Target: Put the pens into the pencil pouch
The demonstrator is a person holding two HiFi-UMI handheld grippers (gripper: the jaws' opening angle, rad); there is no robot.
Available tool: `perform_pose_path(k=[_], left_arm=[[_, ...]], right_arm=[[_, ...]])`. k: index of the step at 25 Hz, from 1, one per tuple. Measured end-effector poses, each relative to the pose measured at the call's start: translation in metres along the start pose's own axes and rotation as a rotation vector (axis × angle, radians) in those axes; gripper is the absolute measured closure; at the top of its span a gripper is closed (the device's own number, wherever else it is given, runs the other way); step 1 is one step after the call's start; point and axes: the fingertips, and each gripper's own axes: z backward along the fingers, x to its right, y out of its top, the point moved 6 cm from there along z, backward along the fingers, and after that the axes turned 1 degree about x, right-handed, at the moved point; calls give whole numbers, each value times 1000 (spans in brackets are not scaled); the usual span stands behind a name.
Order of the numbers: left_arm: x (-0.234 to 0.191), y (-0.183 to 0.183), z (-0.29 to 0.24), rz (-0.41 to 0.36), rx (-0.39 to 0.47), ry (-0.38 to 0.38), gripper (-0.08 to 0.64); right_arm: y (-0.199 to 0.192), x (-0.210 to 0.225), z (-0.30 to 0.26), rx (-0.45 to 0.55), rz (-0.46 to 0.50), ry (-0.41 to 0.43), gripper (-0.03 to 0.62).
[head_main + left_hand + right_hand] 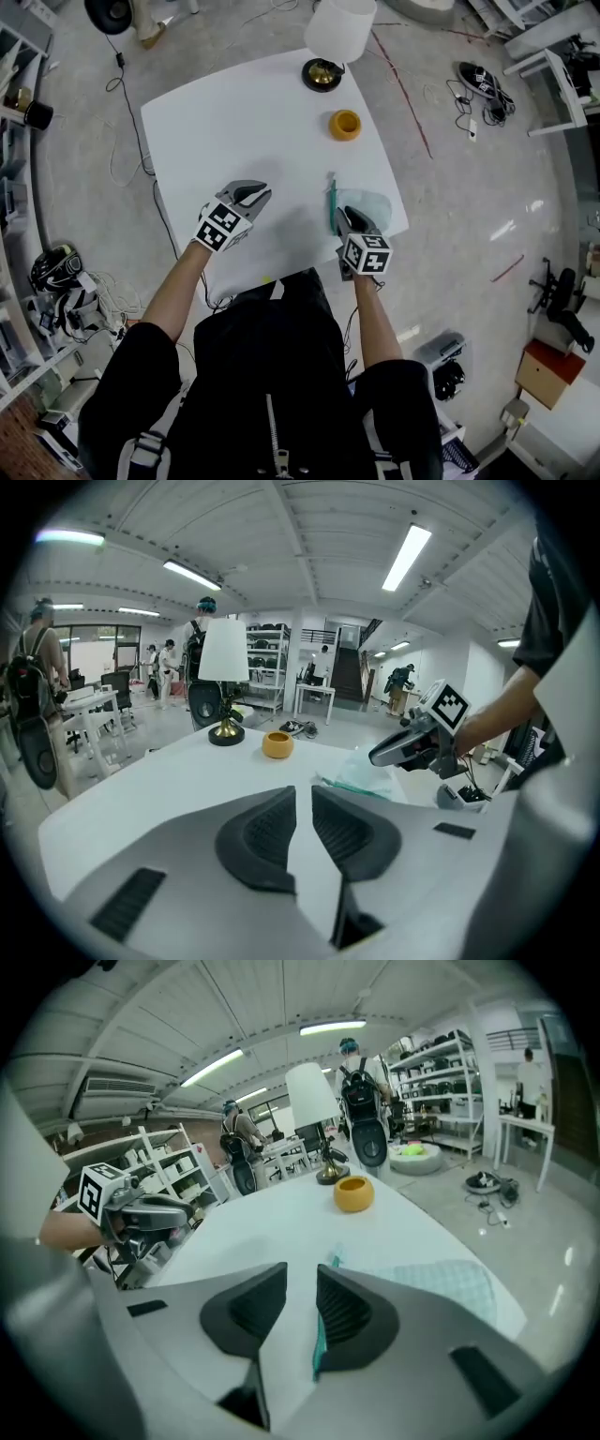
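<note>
A teal pen (332, 202) lies on the white table (244, 122), along the left edge of a pale see-through pencil pouch (370, 206). My right gripper (345, 217) hovers just over the pen's near end, jaws a little apart and gripping nothing. In the right gripper view the pen (319, 1335) shows below the right jaw's inner edge, with the pouch (450, 1283) to its right. My left gripper (255, 195) hangs over bare table to the left, its jaws (303, 794) narrowly parted and empty. Whether the pen's far end is inside the pouch I cannot tell.
An orange cup (345, 124) stands beyond the pouch. A white-shaded lamp on a brass base (323, 73) stands at the table's far edge. The pouch lies close to the right edge of the table. Shelves, cables and people fill the room around.
</note>
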Motion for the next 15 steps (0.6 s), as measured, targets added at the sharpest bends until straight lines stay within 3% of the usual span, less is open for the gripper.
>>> perform_pose_path(k=[5, 10, 15], left_arm=[[-9, 26, 17, -4, 90, 99, 512], [-6, 46, 32, 5, 144, 194, 526], [9, 58, 47, 23, 189, 248, 528]], right_arm=[[43, -16, 25, 138, 46, -23, 511], [64, -26, 38, 202, 98, 0, 583], [78, -33, 58, 250, 152, 14, 583]])
